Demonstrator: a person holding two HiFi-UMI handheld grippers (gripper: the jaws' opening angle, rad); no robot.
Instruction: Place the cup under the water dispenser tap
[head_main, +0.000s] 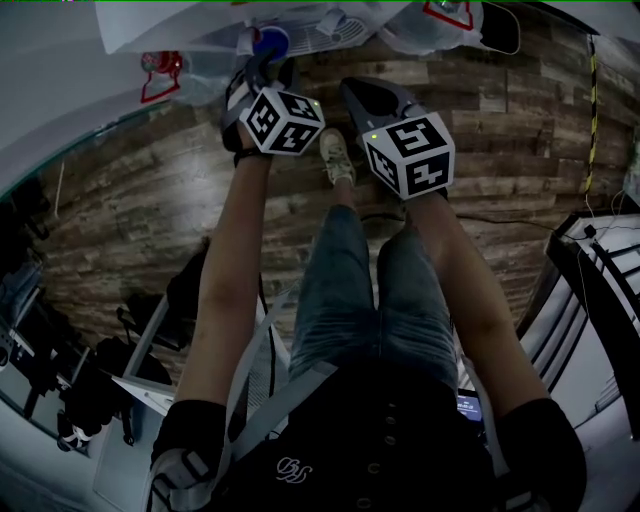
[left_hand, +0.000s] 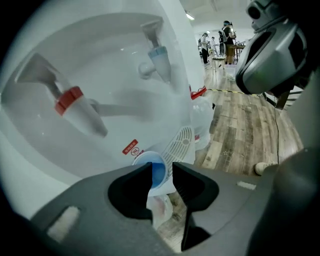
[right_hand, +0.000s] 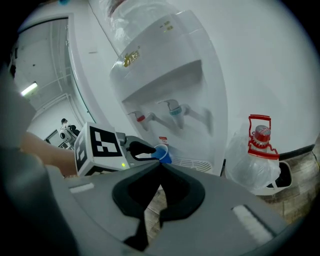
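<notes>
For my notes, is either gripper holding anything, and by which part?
Nothing looks held. The left gripper has open jaws by the blue cup, not clamping it; the right gripper is shut, empty.

Blue cup (left_hand: 156, 172), white dispenser (left_hand: 100, 55), red tap (left_hand: 70, 101), blue tap (left_hand: 160, 57).

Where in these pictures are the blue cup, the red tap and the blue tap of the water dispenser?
blue cup (right_hand: 162, 153): right gripper view, on its blue body.
red tap (left_hand: 69, 100): left gripper view, on its red collar.
blue tap (left_hand: 160, 56): left gripper view, on its blue collar.
</notes>
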